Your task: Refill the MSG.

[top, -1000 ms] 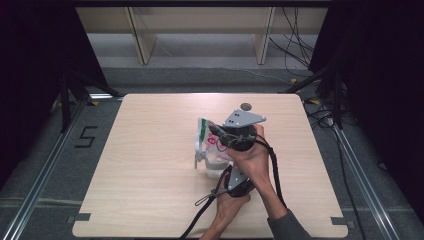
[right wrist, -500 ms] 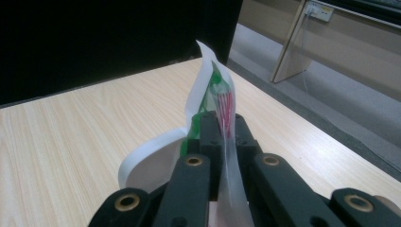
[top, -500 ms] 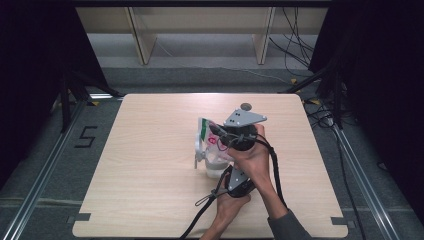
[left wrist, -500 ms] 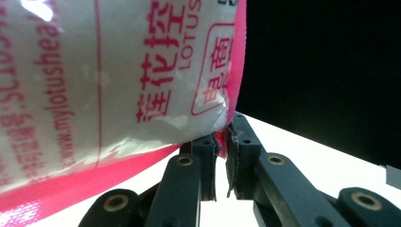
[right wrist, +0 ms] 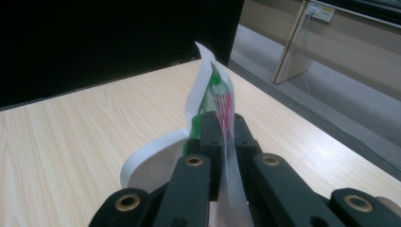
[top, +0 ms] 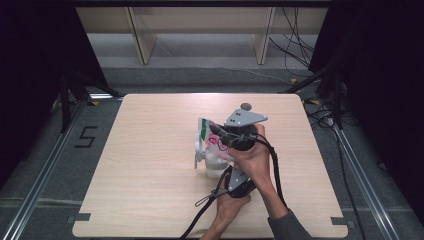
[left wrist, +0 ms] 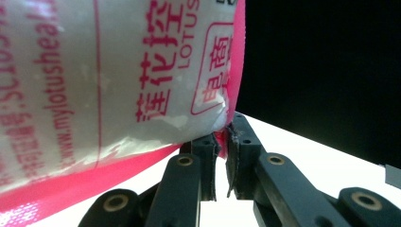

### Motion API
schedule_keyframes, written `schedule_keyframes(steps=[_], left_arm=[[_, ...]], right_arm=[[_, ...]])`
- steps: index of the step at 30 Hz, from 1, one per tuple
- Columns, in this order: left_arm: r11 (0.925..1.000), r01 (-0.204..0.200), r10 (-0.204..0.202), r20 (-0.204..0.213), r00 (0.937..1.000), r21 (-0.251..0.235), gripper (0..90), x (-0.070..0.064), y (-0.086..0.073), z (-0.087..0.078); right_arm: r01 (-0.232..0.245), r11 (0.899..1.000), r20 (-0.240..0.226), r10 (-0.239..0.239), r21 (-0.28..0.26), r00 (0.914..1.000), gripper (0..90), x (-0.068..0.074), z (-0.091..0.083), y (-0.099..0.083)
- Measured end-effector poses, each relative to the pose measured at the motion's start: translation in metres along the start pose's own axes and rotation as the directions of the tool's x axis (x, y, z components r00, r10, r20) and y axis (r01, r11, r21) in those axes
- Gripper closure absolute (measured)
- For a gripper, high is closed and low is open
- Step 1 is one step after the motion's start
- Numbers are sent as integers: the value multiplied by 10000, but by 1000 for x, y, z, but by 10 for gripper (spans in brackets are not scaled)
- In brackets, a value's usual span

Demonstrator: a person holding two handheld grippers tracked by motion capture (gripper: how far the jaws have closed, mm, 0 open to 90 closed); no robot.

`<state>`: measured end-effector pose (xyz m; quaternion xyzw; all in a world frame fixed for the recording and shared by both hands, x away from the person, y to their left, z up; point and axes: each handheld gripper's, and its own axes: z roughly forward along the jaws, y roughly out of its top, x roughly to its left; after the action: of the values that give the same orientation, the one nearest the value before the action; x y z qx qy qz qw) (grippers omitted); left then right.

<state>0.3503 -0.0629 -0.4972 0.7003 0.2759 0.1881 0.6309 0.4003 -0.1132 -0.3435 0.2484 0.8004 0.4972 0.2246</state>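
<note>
Clearly printed "LOTUS" on pink-edged bag (left wrist: 118, 80), left gripper (left wrist: 222, 142) pinching its corner

One bag (top: 212, 145), two claws (top: 220, 131)

The bag (left wrist: 118, 75) is translucent white, printed with pink lettering and a pink-outlined label, and edged by a solid pink band along its seam. Its upper end (right wrist: 215, 92) carries green print and thin red stripes. Both tongs (left wrist: 222, 142) (right wrist: 222, 125) are black with brass-coloured pivot pins. The table (top: 150, 130) is pale wood with a fine straight grain.
</note>
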Motion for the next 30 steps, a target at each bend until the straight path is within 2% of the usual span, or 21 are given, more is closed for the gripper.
schedule_keyframes(steps=[8, 13, 30], left_arm=[[10000, -20, 20, -30, 10000, -35, 825, 0, 0, 0], [9999, 31, -33, -137, 9999, -170, 825, -1, -1, 1], [9999, -15, 13, -149, 9999, -151, 825, 0, 0, 1]], right_arm=[[-106, 9999, -169, 108, 123, 9998, 882, 0, -1, 0], [-111, 9999, -177, 113, 113, 9998, 882, 0, -1, 1], [-77, 9999, -184, 79, 114, 9998, 882, 1, -1, 1]])
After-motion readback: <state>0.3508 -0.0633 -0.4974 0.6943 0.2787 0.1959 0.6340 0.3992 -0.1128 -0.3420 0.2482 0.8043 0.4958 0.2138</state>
